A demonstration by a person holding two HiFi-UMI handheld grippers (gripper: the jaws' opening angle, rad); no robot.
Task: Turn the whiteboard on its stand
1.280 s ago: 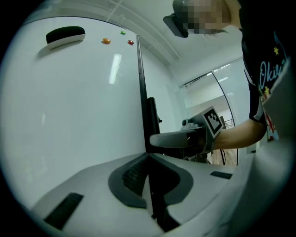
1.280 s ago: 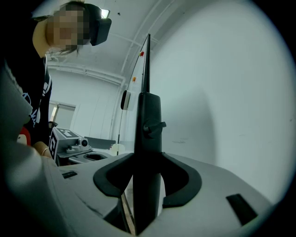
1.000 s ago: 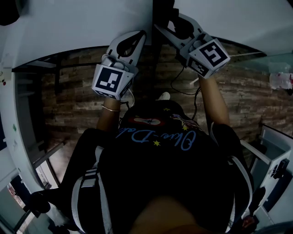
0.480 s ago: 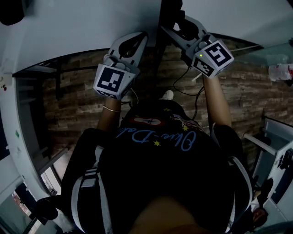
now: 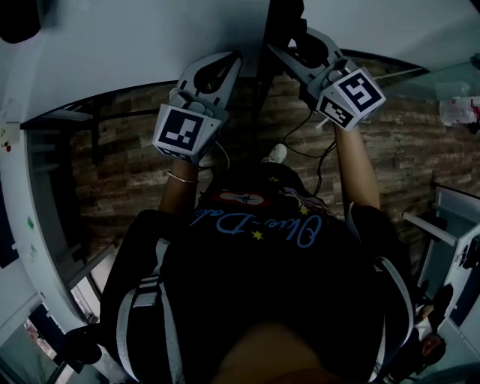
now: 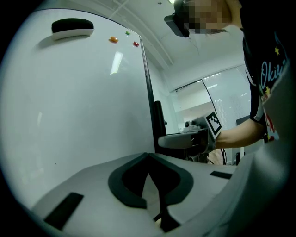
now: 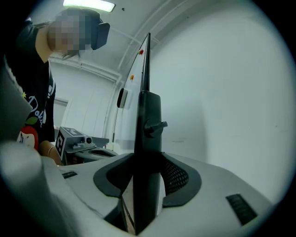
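Big, stiff and slick-faced, the whiteboard (image 6: 69, 102) before the person likely turns best by its black edge post (image 7: 149, 115), which the right tongs (image 7: 148, 161) clamp; the left tongs (image 6: 147, 156) are pinched together, empty.

Dim and underexposed in the head view, nearly black over the person's shirt (image 5: 255, 300), palest on the whiteboard (image 5: 112, 45) along the top. Brighter in both gripper views, lit from overhead by a ceiling lamp (image 7: 89, 4). Shows a soft glare streak (image 6: 115, 62) high on the board in the left gripper view. Leaves the stand post (image 7: 148, 139) a dark silhouette in the right gripper view. Bows straight edges hard toward the rims, with black corners. Softens the nearest grey surfaces.
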